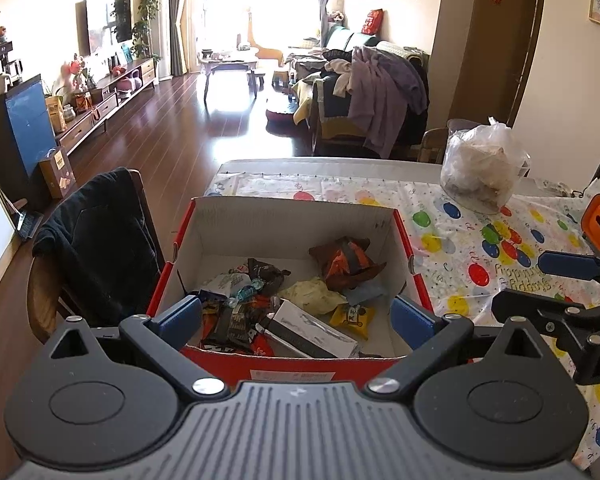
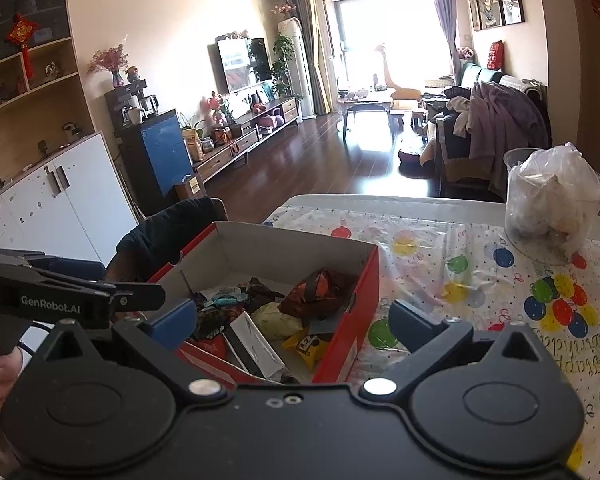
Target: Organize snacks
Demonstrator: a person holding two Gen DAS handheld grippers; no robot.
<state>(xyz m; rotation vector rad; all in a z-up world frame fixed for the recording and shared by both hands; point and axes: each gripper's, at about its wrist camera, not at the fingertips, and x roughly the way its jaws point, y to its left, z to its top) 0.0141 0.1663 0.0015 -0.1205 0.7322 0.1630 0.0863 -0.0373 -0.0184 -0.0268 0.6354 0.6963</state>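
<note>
Snacks (image 1: 296, 300) fill the red box (image 1: 414, 268) on our counter (image 1: 480, 232); left tongs (image 1: 296, 316) and right tongs (image 2: 292, 320) gape wide, empty.

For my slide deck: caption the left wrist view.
Open left claw hovers over a red box of snacks on a balloon-print tablecloth.

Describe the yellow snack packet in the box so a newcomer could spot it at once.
On the table's balloon-print cloth stands an open red cardboard box with a white inside, full of snacks. The yellow snack packet lies near its front right corner, beside a long white-and-black packet. It is the only bright yellow one with dark print; the pale yellow wrapper behind it is crumpled and plain.
</note>
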